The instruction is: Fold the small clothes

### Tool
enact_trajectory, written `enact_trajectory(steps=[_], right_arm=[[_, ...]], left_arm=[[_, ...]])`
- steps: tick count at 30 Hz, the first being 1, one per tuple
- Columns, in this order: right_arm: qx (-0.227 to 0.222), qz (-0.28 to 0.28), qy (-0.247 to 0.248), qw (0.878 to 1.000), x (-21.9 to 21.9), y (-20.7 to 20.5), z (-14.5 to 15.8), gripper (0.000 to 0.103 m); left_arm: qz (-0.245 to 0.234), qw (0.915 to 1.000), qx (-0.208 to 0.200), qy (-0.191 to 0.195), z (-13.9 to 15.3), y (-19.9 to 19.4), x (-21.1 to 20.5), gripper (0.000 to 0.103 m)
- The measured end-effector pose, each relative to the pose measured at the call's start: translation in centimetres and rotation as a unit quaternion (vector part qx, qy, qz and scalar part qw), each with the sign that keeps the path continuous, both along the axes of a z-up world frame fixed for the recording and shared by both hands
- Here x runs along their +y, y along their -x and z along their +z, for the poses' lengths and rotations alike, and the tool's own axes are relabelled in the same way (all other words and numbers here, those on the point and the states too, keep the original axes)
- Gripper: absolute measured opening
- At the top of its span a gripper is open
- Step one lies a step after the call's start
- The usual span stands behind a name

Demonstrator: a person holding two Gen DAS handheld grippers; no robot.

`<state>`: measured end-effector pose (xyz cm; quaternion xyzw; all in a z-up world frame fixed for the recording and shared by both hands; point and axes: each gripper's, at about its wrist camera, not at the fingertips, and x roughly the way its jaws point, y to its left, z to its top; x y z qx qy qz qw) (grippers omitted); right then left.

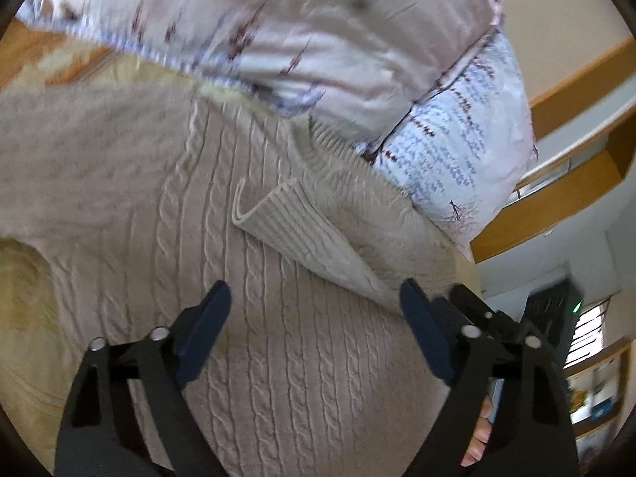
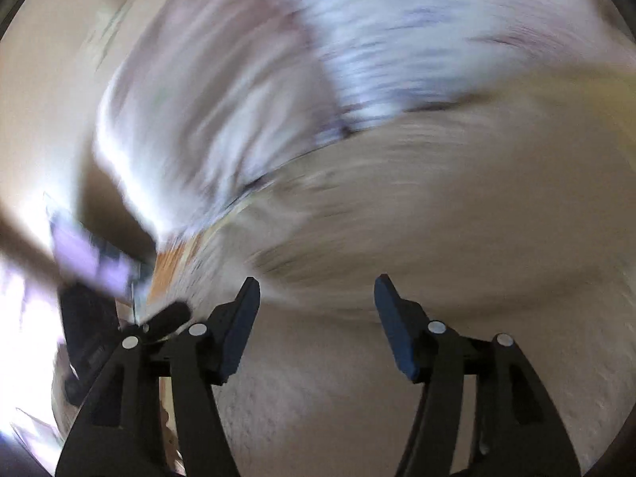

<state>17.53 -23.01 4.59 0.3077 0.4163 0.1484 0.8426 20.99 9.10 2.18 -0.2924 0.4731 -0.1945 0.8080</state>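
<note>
On a bed with a yellow sheet [image 1: 24, 302], a beige cable-knit sweater [image 1: 167, 214] lies spread below a flowered pillow [image 1: 326, 39], its sleeve [image 1: 302, 234] folded across, with the left gripper [image 1: 316, 298] and right gripper [image 2: 316, 290] both spread wide, holding nothing.

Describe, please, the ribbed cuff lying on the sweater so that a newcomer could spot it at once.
Start at the large floral pillow, then drop to the beige cable-knit sweater spread below it. On the sweater's middle lies a sleeve whose cuff points toward the pillow. Its fine straight ribbing and open folded end set it apart from the braided cables around it.
</note>
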Motion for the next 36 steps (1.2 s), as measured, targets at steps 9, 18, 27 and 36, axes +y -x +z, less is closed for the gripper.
enact_trajectory(steps=[9,18,27,36], right_arm=[[0.063,-0.232,-0.132,0.962,-12.0,4.0,-5.2,0.056],[0.043,-0.244,-0.142,0.958,-12.9,3.2,-5.8,0.037],[-0.023,-0.252,-0.122,0.960,-12.9,4.0,-4.7,0.008],[0.021,-0.255,-0.056,0.965,-11.2,3.5,-5.8,0.009]], left_arm=[[0.052,0.9961,0.059,0.039,-2.1,-2.0,0.6,0.068],[0.058,0.9958,0.064,0.031,-2.6,-4.3,0.9,0.039],[0.013,0.9992,-0.033,0.019,0.4,-6.5,0.1,0.006],[0.002,0.9948,-0.011,-0.102,-1.8,-6.8,-0.3,0.006]])
